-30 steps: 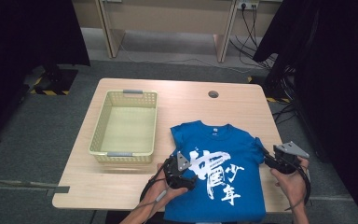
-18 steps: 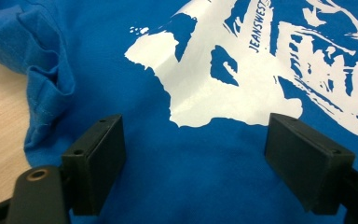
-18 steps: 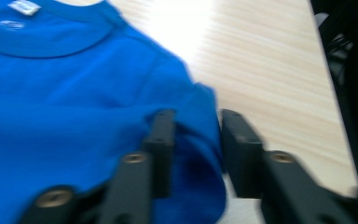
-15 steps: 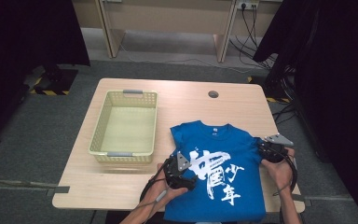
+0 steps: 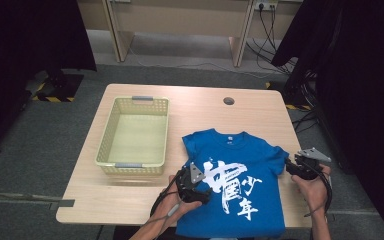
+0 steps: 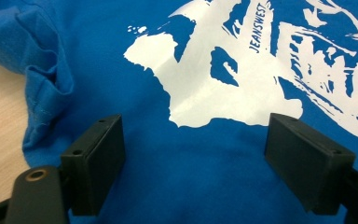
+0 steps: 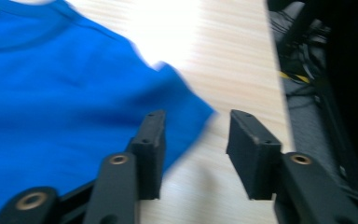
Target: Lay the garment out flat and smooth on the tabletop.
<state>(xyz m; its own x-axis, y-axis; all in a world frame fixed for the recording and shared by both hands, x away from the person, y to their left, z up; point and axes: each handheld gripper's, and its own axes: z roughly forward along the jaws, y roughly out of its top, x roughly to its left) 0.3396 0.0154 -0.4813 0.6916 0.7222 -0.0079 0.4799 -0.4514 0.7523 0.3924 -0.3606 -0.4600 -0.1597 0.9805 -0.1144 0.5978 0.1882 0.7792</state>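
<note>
A blue T-shirt [image 5: 235,185] with a white print lies flat on the front right of the table, its hem hanging over the near edge. My left gripper [image 5: 204,191] rests over the shirt's left side. Its jaws stand wide apart above the cloth [image 6: 205,163], beside a bunched left sleeve [image 6: 37,70]. My right gripper [image 5: 291,167] sits at the right sleeve's tip. Its jaws have just been opening, and the sleeve's corner [image 7: 186,112] lies under the gap without being pinched.
A pale yellow plastic basket [image 5: 105,145] stands to the left of the shirt with nothing in it. A round cable hole [image 5: 228,101] sits near the far edge of the wooden table [image 5: 205,110]. Dark curtains and cables flank the right side.
The right gripper went in onto the right sleeve's edge, then drew back a little to the right with its jaws apart. The left gripper and the shirt have stayed put.
</note>
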